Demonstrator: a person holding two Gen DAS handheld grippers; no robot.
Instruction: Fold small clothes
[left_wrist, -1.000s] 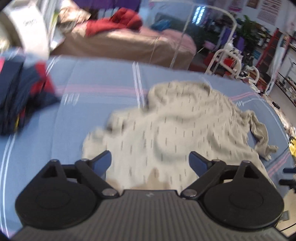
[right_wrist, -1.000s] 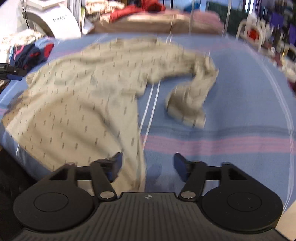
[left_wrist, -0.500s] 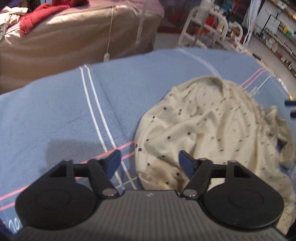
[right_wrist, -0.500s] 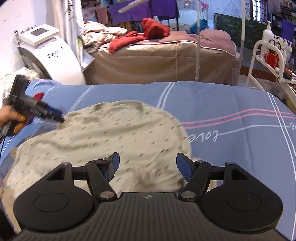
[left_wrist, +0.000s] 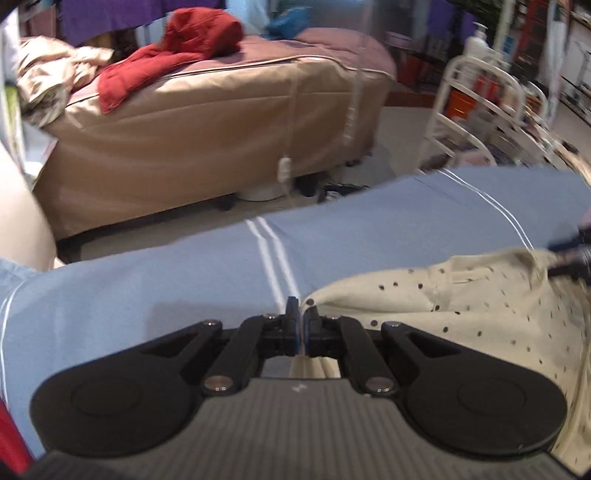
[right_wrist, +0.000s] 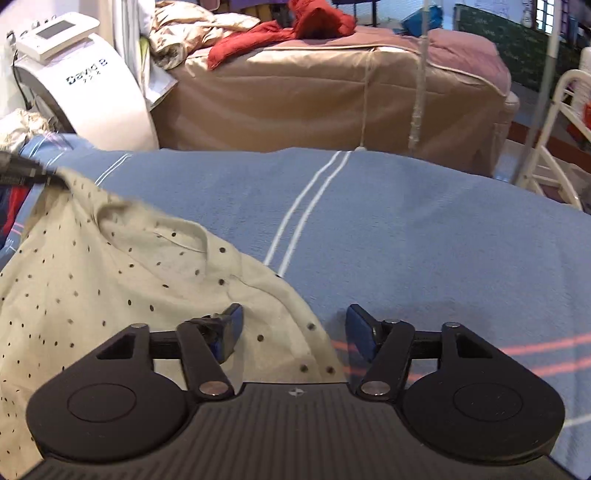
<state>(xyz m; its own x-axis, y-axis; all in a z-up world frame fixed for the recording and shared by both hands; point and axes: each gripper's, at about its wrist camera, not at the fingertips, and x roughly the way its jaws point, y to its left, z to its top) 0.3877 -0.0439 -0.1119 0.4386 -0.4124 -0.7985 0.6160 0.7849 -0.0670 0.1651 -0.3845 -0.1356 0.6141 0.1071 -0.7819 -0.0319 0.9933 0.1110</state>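
Observation:
A small cream shirt with dark dots lies on the blue striped blanket. My left gripper is shut on the shirt's left edge. In the right wrist view the shirt spreads to the left, and my right gripper is open, its jaws astride the shirt's right edge. The left gripper's tip shows at the shirt's far corner. The right gripper shows dark and blurred at the right edge of the left wrist view.
A tan-covered bed with a red garment stands beyond the blanket. A white machine stands at the back left, a white rack at the right. Dark and red clothes lie at the left.
My left gripper has closed on the shirt's edge. My right gripper has come lower and nearer over the shirt's right edge, still open.

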